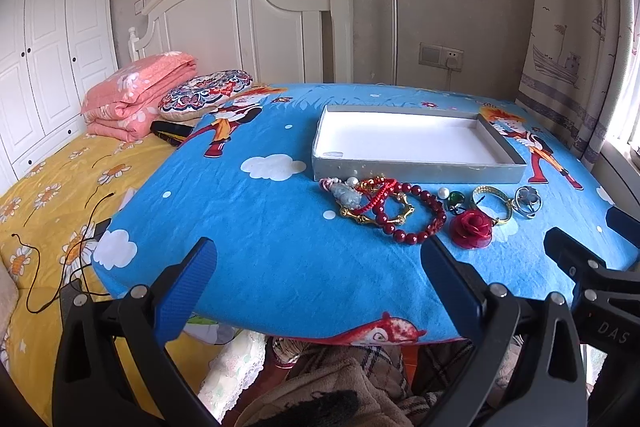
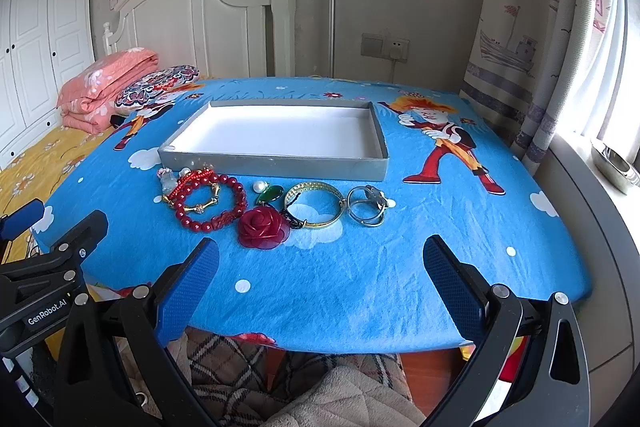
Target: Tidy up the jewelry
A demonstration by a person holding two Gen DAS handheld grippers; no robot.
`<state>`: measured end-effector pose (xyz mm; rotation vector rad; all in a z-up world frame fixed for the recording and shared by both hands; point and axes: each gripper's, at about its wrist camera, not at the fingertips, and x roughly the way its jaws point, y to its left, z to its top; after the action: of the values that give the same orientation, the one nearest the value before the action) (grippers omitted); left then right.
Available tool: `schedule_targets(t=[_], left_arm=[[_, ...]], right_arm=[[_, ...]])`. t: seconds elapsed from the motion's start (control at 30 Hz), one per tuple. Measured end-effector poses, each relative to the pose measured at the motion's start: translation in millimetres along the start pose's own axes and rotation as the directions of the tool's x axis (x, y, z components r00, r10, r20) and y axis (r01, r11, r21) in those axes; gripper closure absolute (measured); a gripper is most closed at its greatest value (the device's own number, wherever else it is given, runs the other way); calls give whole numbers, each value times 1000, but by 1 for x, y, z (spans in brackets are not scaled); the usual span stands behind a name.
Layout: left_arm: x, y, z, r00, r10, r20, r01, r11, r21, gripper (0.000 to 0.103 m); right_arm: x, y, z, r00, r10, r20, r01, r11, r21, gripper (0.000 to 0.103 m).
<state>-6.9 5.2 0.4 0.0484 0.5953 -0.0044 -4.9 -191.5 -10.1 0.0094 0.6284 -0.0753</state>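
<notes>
Jewelry lies in a row on the blue-clothed table (image 2: pixel 360 267), just in front of the empty grey tray (image 2: pixel 280 163): red bead bracelet (image 2: pixel 236 203), red rose (image 2: pixel 264 227), gold bangle (image 2: pixel 316 205), silver ring (image 2: pixel 366 205). Left gripper (image 1: pixel 320 267) and right gripper (image 2: pixel 320 267) hover at the near edge, jaws apart, holding nothing.

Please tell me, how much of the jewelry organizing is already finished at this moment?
Nothing looks done: the grey tray holds no jewelry. Nothing is in hand; the left gripper and right gripper are both open, holding nothing. All is left: the red bead bracelet, red rose, gold bangle and silver ring lie on the blue cloth before the tray.
</notes>
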Motion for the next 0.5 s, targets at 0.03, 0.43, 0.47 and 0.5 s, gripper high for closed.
schedule_targets(t=[0.03, 0.43, 0.47, 0.5], left_arm=[[0, 1, 0, 1000, -5, -1, 5, 1000, -3, 5], [16, 10, -2, 995, -70, -67, 67, 997, -48, 5], [20, 12, -2, 994, -73, -79, 69, 996, -55, 5], [24, 14, 0, 994, -62, -91, 57, 997, -53, 5]], right_arm=[[0, 0, 0, 1000, 1, -3, -1, 1000, 3, 7], [4, -14, 3, 999, 29, 16, -30, 999, 42, 7], [5, -15, 3, 999, 30, 22, -31, 999, 41, 7], [6, -16, 3, 999, 31, 26, -32, 999, 40, 7]])
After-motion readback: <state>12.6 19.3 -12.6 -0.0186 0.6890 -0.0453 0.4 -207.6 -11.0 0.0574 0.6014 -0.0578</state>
